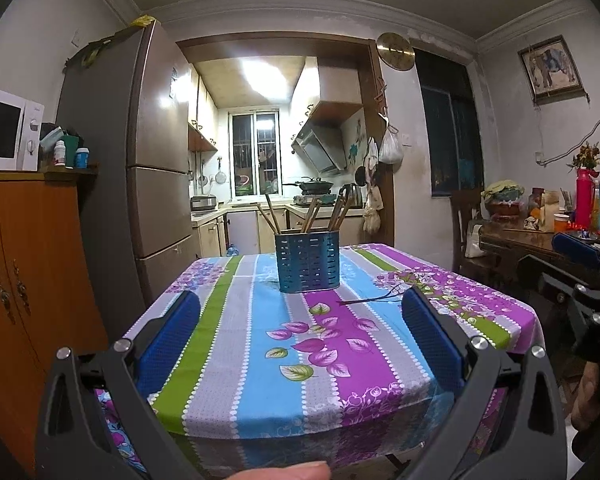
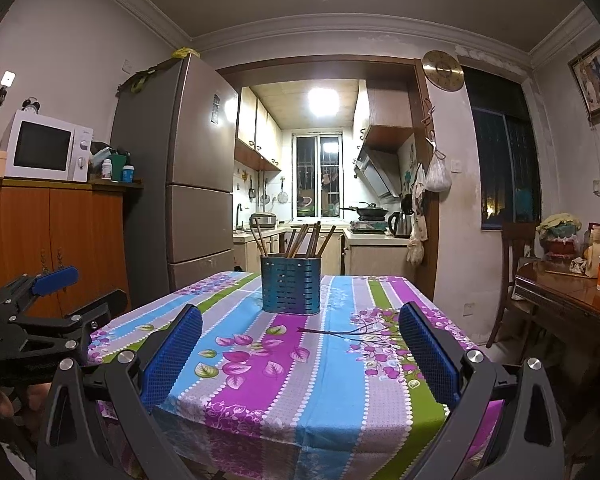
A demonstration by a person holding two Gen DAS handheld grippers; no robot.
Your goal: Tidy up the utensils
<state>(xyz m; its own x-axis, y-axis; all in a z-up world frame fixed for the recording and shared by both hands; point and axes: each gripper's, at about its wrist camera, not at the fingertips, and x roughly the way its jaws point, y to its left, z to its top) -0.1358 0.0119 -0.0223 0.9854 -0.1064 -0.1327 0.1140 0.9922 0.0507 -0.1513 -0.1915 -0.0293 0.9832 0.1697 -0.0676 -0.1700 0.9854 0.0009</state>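
Note:
A blue perforated utensil holder [image 1: 308, 261] stands near the far end of the table and holds several wooden chopsticks [image 1: 315, 213]. It also shows in the right wrist view [image 2: 290, 284]. One dark chopstick [image 1: 370, 300] lies loose on the cloth to the holder's right, also seen in the right wrist view [image 2: 332, 333]. My left gripper [image 1: 300, 312] is open and empty above the table's near edge. My right gripper [image 2: 300, 324] is open and empty, beside the left one.
The table wears a striped floral cloth [image 1: 260, 344]. A wooden cabinet [image 1: 28, 280] with a microwave [image 1: 4, 132] stands at the left, a fridge [image 1: 140, 160] behind it. A cluttered wooden table [image 2: 572, 300] and chair [image 2: 512, 272] stand at the right.

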